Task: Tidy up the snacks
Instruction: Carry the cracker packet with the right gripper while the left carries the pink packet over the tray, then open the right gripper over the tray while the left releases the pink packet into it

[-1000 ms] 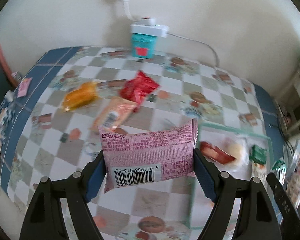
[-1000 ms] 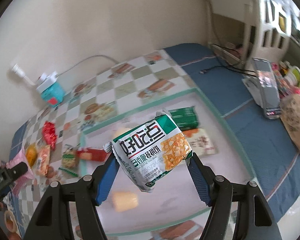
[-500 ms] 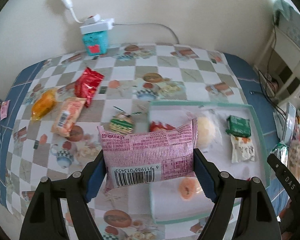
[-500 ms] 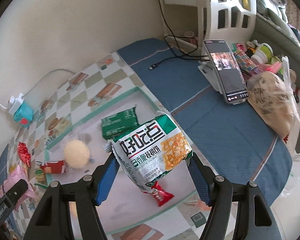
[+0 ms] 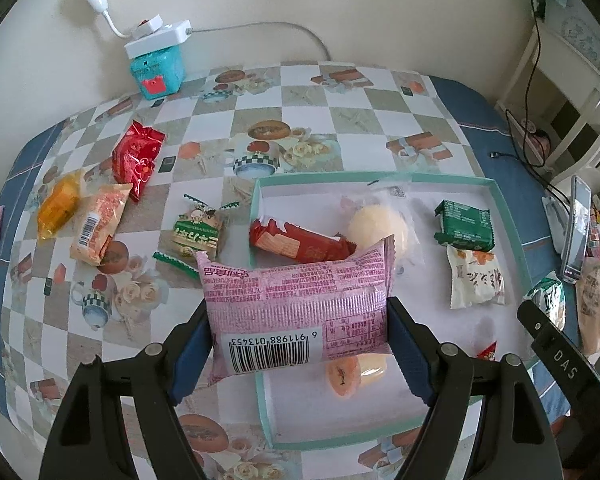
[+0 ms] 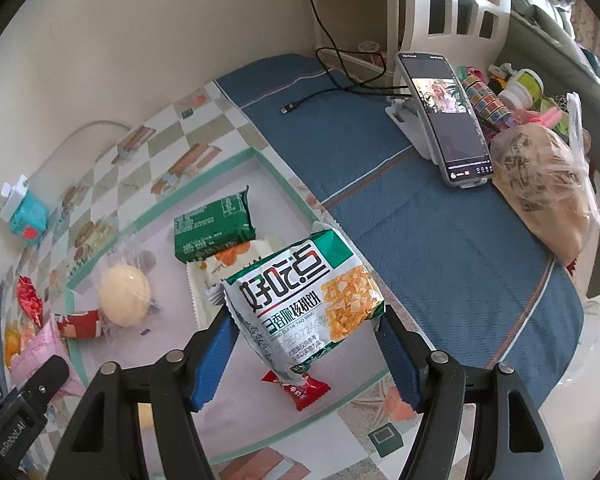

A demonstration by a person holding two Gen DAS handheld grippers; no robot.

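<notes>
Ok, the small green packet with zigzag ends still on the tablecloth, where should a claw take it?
Grip the green packet across its flat middle, coming from above. It lies flat, its crimped zigzag ends are thin and floppy, and the tray wall is close on one side, so close along the other axis.

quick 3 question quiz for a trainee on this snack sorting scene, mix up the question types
1. True or false: the left gripper is shut on a pink snack packet.
2. The right gripper holds: A) red candy B) green-and-white biscuit packet C) phone.
3. Fill in: the round pale bun lies inside the ____.

Key: 1 true; 2 B; 3 teal-rimmed tray
</notes>
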